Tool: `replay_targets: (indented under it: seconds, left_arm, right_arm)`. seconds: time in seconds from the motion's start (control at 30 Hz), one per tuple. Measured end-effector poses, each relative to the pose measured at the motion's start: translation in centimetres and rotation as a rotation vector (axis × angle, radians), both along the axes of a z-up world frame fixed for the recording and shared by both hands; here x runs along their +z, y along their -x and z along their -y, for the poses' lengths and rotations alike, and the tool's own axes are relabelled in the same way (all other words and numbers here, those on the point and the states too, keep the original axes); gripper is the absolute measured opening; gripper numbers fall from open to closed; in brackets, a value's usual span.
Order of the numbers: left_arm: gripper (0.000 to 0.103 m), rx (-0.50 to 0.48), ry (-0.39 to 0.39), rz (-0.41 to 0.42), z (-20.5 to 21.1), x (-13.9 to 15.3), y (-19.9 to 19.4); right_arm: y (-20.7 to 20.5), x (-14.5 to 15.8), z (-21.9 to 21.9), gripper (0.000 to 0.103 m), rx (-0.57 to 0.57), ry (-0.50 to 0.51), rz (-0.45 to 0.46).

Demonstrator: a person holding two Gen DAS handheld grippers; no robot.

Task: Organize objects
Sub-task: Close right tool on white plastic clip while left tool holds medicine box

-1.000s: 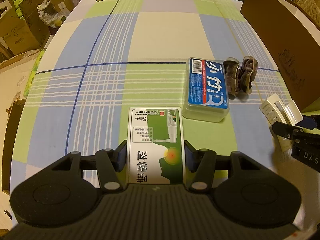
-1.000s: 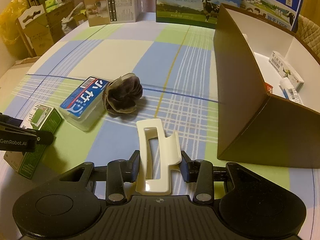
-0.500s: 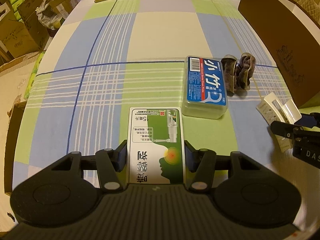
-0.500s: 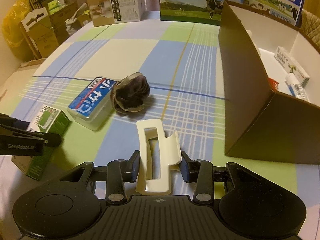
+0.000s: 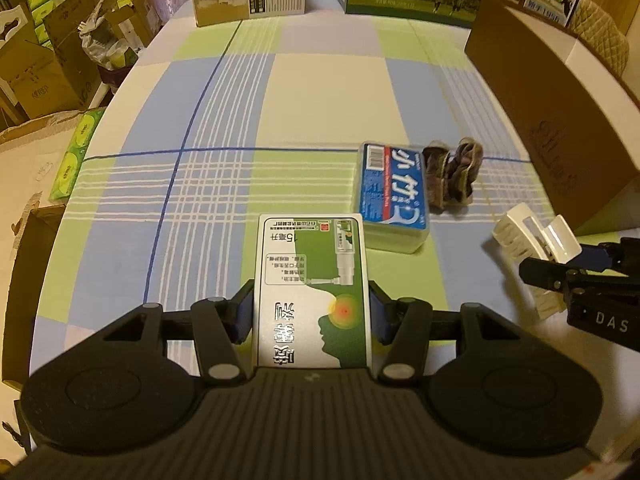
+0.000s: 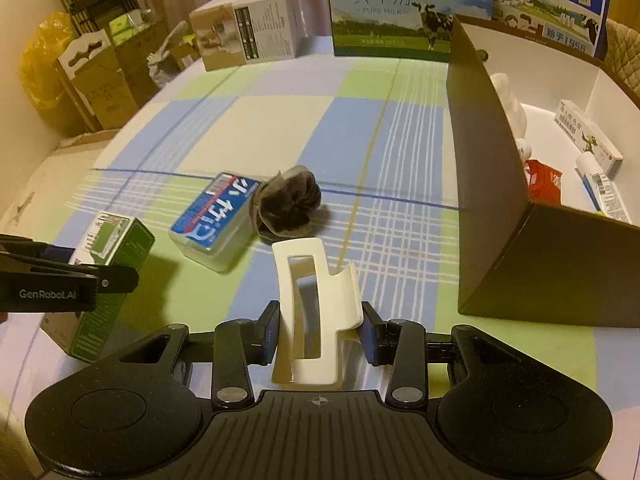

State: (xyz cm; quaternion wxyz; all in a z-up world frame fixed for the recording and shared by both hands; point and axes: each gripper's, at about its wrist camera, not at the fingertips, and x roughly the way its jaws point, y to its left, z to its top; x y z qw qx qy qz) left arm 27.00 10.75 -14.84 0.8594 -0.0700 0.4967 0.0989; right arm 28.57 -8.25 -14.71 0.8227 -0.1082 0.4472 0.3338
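My left gripper (image 5: 311,316) is shut on a green and white medicine box (image 5: 312,280), held above the checked tablecloth. My right gripper (image 6: 319,330) is shut on a cream hair claw clip (image 6: 312,312), also lifted off the table. In the left wrist view that clip (image 5: 536,240) shows at the right edge. A blue-labelled clear plastic case (image 5: 394,196) lies on the cloth with a brown scrunchie (image 5: 452,176) touching its right side. The brown cardboard box (image 6: 492,184) stands to the right, open, with small packages (image 6: 588,140) inside.
Milk cartons (image 6: 408,8) and a white product box (image 6: 248,26) stand along the table's far edge. Cardboard boxes (image 5: 48,60) and bags crowd the floor beyond the left edge. The tablecloth (image 5: 320,92) between the case and the far cartons is bare.
Both grippers have risen and tilted up with their loads, so more of the far table and the brown box's inside shows. The case and scrunchie have not moved.
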Motion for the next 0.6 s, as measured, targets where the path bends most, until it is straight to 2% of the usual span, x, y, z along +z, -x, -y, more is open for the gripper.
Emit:
replay_targets:
  seconds: [0.47, 0.6]
  left_arm:
    - [0.051, -0.023, -0.002, 0.106, 2.8, 4.0, 0.1]
    - [0.051, -0.034, 0.039, 0.138, 4.6, 5.4, -0.3]
  right_arm:
    - [0.6, 3.6, 2.1, 0.037, 0.001, -0.09, 0.016]
    - [0.4, 5.4, 3.6, 0.037, -0.026, -0.13, 0.027]
